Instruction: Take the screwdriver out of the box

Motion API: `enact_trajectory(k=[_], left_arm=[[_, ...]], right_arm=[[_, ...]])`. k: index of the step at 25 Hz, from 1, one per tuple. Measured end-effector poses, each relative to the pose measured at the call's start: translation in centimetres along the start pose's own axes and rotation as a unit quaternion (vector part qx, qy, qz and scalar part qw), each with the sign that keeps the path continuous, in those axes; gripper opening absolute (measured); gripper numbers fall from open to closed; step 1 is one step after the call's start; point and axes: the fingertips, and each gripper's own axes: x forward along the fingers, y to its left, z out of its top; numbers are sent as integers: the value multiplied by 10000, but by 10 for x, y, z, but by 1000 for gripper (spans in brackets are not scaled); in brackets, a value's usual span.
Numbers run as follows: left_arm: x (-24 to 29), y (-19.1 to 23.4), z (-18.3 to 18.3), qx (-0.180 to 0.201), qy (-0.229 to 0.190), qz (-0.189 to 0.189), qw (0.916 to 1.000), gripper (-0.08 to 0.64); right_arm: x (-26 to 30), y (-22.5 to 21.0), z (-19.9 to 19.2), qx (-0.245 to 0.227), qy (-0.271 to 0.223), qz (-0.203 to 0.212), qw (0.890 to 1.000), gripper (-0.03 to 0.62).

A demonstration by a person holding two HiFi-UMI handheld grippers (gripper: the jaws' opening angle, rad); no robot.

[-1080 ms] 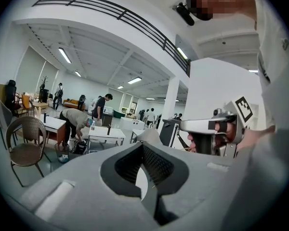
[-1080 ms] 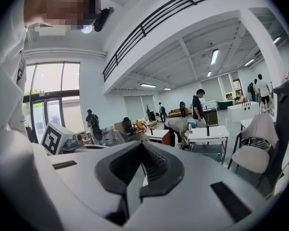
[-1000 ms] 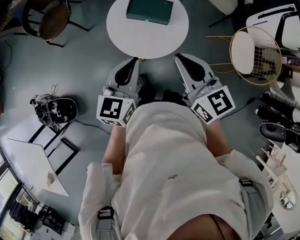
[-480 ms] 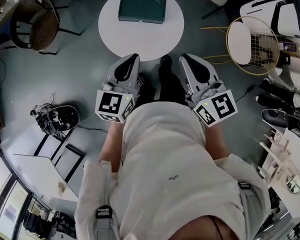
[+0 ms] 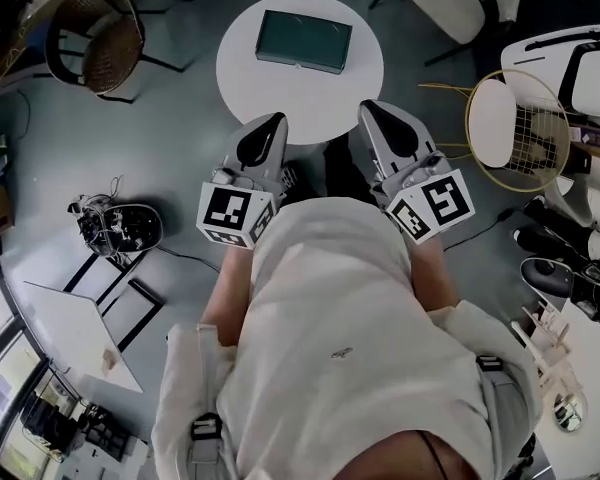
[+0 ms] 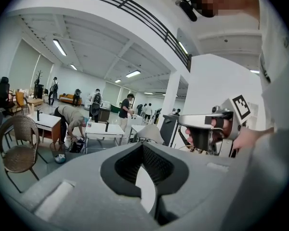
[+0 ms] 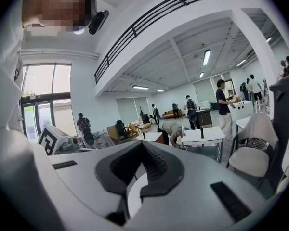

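Flanking box [image 5: 303,40]: wicker chair [image 5: 100,38], wire chair [image 5: 525,128].

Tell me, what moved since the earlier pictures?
The left gripper and right gripper moved forward with the person, so their tips now overlap the near edge of the round table. Nothing was grabbed or let go. Both stay shut and empty; the green box still lies closed there.
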Motion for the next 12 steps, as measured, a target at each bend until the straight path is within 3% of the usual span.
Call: enact_trajectory(k=[12], left_arm=[[49, 27, 9, -380, -69, 932, 9949, 11]], right_arm=[[70, -50, 18, -247, 341, 1032, 9938, 6]])
